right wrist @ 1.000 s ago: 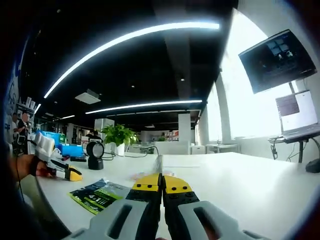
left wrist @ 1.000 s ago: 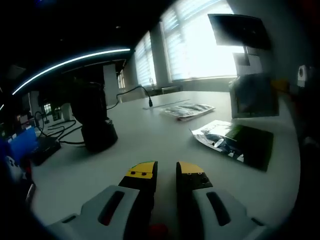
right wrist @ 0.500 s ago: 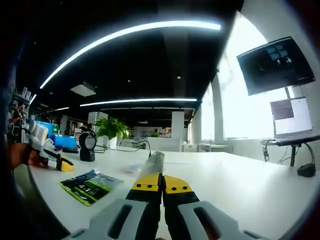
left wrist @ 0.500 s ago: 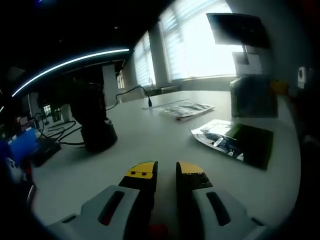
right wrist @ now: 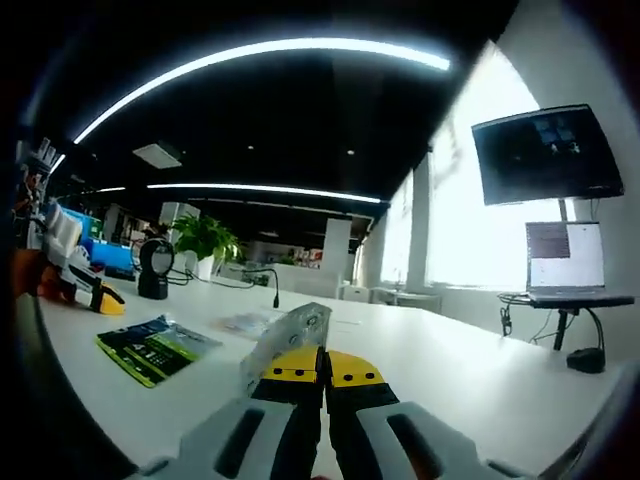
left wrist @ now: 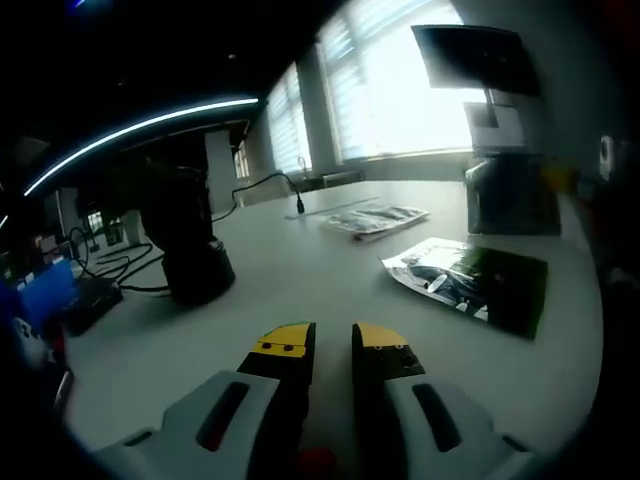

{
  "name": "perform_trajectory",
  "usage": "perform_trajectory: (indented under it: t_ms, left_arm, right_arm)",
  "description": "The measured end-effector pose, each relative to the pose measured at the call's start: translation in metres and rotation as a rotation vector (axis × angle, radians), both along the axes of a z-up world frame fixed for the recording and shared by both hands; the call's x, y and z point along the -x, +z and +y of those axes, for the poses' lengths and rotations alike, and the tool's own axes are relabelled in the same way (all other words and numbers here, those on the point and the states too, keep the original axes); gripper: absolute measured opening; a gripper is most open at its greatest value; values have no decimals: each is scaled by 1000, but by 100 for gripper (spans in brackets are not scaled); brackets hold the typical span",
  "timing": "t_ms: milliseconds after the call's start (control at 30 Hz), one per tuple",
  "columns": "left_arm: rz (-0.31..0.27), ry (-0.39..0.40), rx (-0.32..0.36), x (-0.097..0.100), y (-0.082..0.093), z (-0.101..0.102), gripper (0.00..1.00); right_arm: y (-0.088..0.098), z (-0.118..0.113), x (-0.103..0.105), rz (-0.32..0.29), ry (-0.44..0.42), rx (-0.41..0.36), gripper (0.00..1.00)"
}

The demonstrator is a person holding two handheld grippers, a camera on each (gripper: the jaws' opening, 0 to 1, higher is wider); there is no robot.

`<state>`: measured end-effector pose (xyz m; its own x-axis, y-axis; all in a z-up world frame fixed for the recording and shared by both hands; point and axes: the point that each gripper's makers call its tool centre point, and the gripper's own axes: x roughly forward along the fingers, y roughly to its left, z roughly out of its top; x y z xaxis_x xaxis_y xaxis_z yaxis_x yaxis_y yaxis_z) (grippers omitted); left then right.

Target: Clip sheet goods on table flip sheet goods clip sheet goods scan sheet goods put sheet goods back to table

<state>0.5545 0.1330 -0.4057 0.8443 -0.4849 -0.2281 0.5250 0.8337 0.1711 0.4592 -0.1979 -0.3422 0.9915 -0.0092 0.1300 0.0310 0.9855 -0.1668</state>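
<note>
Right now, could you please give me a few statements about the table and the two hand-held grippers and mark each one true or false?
1. The right hand-held gripper is shut on a clear sheet packet. True.
2. The left hand-held gripper grips the green sheet packet. False: its jaws stand apart with nothing between them, and that packet lies flat on the table, off to the side.
3. A dark scanner stands upright on the table. True.
4. The wall monitor lies flat on the table. False: it is mounted high, beside the window.
5. A potted plant stands beyond the table's far end. True.
</note>
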Motion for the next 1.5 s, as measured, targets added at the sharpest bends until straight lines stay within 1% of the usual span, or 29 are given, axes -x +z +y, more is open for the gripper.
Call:
perform_trajectory:
  t_ms: [200, 400, 500, 733, 967, 1033, 1133, 1267, 1500]
  left_arm:
    - [0, 0, 0, 2, 0, 0, 7]
    - [-1, -1, -1, 4, 0, -1, 7]
    - [-3, -2, -3, 5, 0, -1, 7]
    - [-5, -9, -4, 9, 0, -3, 7]
    - [-7, -13, 1, 6, 1, -2, 7]
    - [-4, -13, 5, 6, 1, -2, 7]
    - [-1, -13, 5, 6, 1, -2, 7]
    - [-7, -24, 1, 7, 1, -3, 7]
    - [-13, -31, 19, 7, 4, -3, 7]
  right_arm:
    - [-2, -4, 0, 0, -27, -32, 0]
    - [-8, -16, -3, 7, -80, -135, 0]
    - [-11, -22, -2, 11, -108, -174, 0]
    - [-16, -33, -3, 19, -165, -242, 0]
    - [-19, -39, -9, 36, -218, -258, 0]
    - [-20, -40, -9, 42, -232, -251, 0]
    - [-23, -42, -9, 56, -263, -220, 0]
    - [-27, -47, -8, 75, -315, -206, 0]
    - [-23, -43, -8, 90, -381, -166, 0]
